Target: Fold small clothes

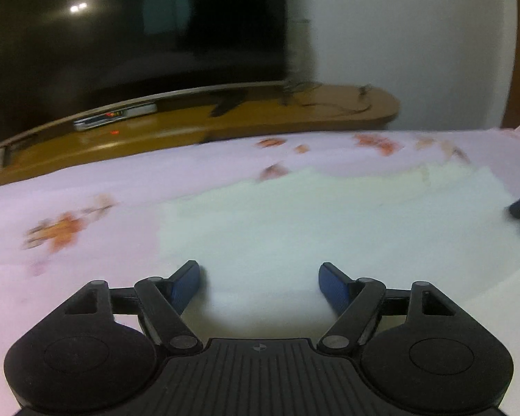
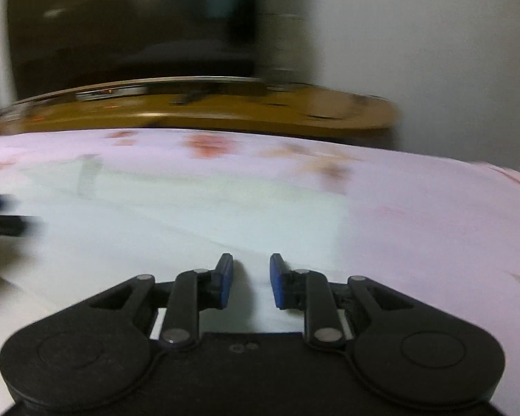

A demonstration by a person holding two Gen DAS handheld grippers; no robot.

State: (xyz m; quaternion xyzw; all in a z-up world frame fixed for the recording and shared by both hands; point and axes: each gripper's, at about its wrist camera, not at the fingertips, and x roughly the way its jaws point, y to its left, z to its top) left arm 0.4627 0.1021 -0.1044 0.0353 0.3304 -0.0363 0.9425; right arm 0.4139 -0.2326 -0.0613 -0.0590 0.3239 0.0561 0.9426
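A pale, nearly white cloth point(image 1: 312, 228) lies spread flat on a pink sheet with orange flower prints point(image 1: 66, 225); whether a bed or something else lies under the sheet cannot be told. The left hand-held gripper point(image 1: 260, 277) hangs low over the near part of the cloth with its blue pads point(image 1: 185, 286) spread wide apart and only flat fabric showing between them, nothing gripped. The right hand-held gripper point(image 2: 251, 277) is over the same cloth point(image 2: 190, 222) nearer its right edge, its blue pads point(image 2: 225, 279) drawn close but with a clear gap, and bare fabric visible through that gap; the pads do not appear to pinch anything. Each gripper shows as a dark blur at the edge of the other's view. Beyond the sheet point(image 2: 416, 208) stands a wooden TV stand point(image 1: 294, 111) carrying a dark television point(image 1: 138, 34) and some tangled cables point(image 1: 315, 95), against a white wall point(image 1: 398, 34). Both views are smeared by motion blur.
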